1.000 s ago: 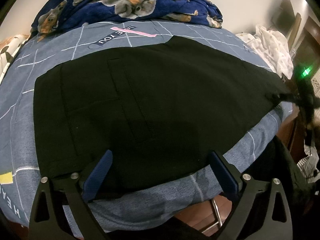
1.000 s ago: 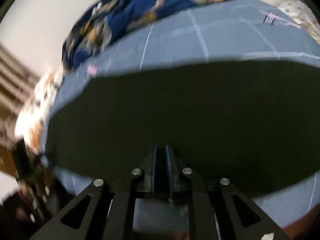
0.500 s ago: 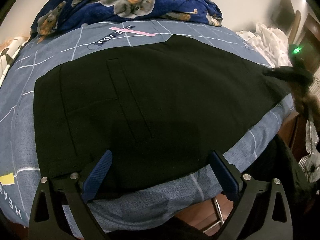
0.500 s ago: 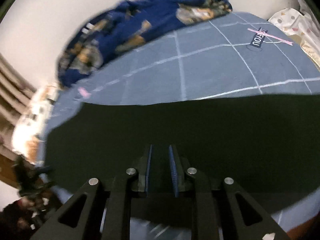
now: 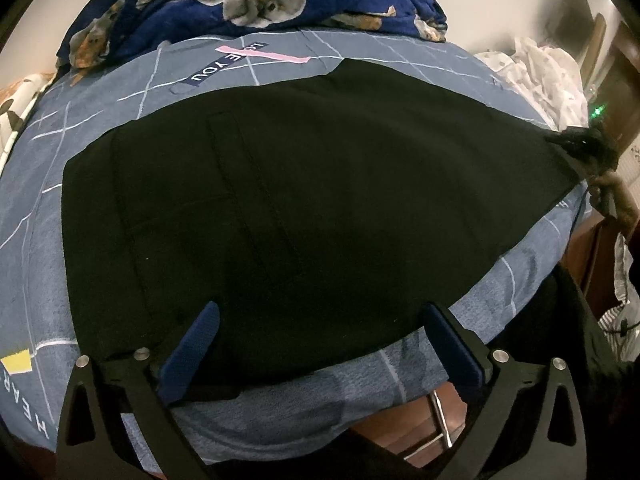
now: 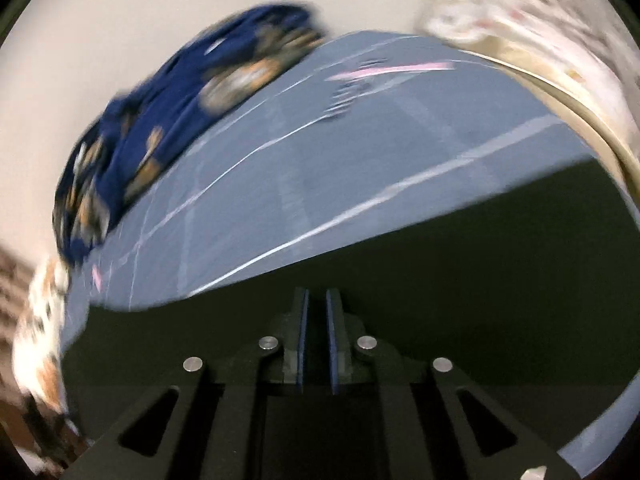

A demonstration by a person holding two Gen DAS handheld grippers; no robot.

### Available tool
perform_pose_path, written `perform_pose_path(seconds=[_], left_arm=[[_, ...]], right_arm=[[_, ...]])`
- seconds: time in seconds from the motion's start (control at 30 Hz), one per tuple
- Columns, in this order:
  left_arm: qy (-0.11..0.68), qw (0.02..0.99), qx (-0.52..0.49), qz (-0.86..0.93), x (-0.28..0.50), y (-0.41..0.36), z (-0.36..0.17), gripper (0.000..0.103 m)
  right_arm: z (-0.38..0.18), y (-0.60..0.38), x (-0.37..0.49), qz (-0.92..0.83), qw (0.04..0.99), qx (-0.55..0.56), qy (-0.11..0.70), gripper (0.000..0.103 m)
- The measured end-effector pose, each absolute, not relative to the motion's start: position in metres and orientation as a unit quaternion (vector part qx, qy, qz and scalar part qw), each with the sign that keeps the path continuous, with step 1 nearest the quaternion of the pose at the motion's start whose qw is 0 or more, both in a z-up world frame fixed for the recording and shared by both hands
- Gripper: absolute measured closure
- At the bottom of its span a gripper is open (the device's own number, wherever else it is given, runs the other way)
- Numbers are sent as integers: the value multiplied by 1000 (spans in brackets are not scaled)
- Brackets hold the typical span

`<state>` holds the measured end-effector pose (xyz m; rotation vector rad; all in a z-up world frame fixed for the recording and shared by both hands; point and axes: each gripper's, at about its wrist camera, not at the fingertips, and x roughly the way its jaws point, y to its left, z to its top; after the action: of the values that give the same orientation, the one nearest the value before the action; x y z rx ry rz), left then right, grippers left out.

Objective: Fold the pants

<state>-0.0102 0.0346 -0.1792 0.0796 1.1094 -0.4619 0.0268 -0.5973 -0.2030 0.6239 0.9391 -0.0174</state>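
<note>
Black pants (image 5: 320, 200) lie spread flat across the blue-grey bed sheet (image 5: 280, 64). My left gripper (image 5: 324, 320) is open wide, its blue pads (image 5: 200, 340) straddling the pants' near edge without pressing on it. At the pants' far right end my right gripper (image 5: 576, 142) grips the cloth, held by a hand (image 5: 612, 192). In the blurred right wrist view the right gripper (image 6: 316, 294) has its jaws closing to a narrow slit with black cloth (image 6: 440, 280) between the pads.
A dark blue dog-print blanket (image 5: 260, 0) is heaped at the back of the bed. White crumpled cloth (image 5: 540, 68) lies at the right rear. The bed's near edge drops to a wooden floor with a metal leg (image 5: 438, 420).
The right gripper has travelled with the pants' end, rising along the right edge in the left wrist view. Its own view has swung across the sheet. The left gripper has kept still.
</note>
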Motion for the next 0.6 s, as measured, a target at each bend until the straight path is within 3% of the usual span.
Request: perform_pose_path(seconds=[0.3, 0.33, 0.4, 0.53, 0.6], left_arm=[[525, 823, 40, -212, -10, 32, -179, 0], [525, 823, 39, -212, -10, 31, -179, 0], [525, 824, 36, -211, -10, 32, -179, 0], [523, 825, 36, -211, -10, 32, -180, 0], [524, 825, 34, -210, -10, 32, -180, 0]], right_arm=[[-212, -729, -46, -159, 820, 407, 371, 96], [-208, -734, -56, -183, 821, 400, 363, 87], [-202, -743, -79, -194, 819, 433, 322, 81], [-207, -752, -112, -161, 808, 493, 280, 57], [-213, -755, -118, -154, 800, 508, 280, 57]])
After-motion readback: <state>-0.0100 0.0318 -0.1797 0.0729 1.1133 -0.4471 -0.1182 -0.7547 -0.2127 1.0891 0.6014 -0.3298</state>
